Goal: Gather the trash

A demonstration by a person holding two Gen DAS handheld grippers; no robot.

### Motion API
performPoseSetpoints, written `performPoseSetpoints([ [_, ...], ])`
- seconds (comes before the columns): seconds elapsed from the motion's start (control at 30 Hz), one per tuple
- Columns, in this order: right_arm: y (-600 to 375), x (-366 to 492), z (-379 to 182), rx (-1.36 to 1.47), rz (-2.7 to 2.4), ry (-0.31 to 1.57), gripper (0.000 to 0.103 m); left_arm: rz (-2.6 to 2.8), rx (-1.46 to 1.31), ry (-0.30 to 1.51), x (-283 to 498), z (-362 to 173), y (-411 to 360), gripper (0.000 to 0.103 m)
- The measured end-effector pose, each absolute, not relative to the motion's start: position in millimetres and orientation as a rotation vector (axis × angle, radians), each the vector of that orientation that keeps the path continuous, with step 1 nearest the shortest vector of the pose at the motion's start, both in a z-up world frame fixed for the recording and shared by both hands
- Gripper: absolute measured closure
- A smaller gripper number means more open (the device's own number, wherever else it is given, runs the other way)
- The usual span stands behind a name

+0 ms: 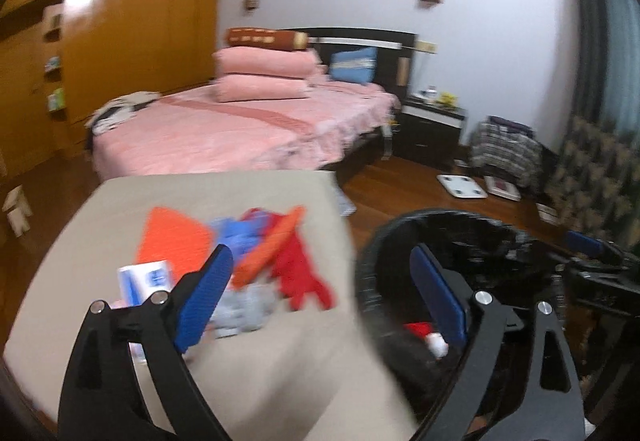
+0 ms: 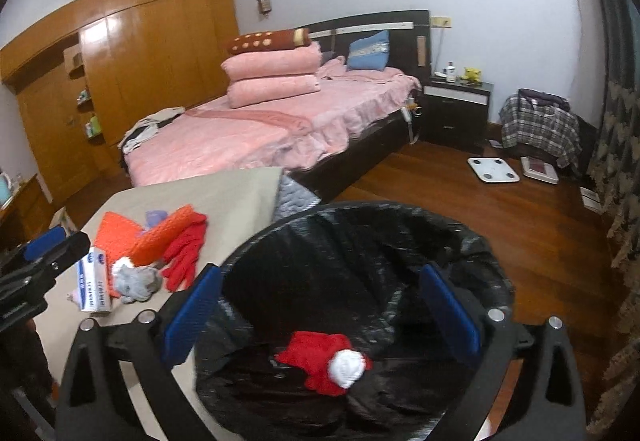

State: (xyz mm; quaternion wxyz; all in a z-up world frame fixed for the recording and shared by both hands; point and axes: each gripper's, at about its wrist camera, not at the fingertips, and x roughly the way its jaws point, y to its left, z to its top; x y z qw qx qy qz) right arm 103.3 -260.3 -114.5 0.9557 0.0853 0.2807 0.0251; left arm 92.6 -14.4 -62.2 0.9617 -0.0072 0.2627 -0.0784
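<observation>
A red and white scrap (image 2: 326, 363) already lies at the bottom of the black-lined bin (image 2: 400, 225), low in the middle of the right wrist view, so at least one piece of trash looks collected. The right gripper (image 2: 320, 305) hangs over the bin's mouth with its blue pads spread wide and nothing between them. The left gripper (image 1: 320, 301) is also wide open and empty; in its own view one pad sits over the beige table (image 1: 260, 361) and the other over the bin's rim. Most of the job seems left: a heap remains on the table, left of centre in the right wrist view, made up of an orange cloth (image 2: 116, 235), a red glove (image 2: 184, 253), a grey crumpled wad (image 2: 136, 283), a small white and blue box (image 2: 94, 283) and a bluish scrap (image 2: 156, 217) at the back. Which of these count as trash is a judgement; all look like candidates. The left wrist view is smeared by blur, so the pile there reads only as colour patches. The lower part of the bin is cut off by the frame edge and by the gripper bodies, so anything else inside cannot be made out, nor can the box's lettering.
</observation>
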Motion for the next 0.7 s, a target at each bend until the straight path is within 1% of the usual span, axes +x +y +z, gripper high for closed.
performPoseSetpoints([
  [0.43, -154, 122, -128, 0.102, 0.245, 0.592, 0.006, 0.17, -0.028, 0.584, 84, -86, 106, 0.015],
  [0.5, -138, 127, -132, 0.087, 0.271, 0.599, 0.006, 0.2, -0.026, 0.595, 85, -90, 119, 0.017],
  [0.7, -107, 136, -145, 0.053, 0.314, 0.618, 0.006, 0.233, -0.038, 0.645, 89, -109, 143, 0.027],
])
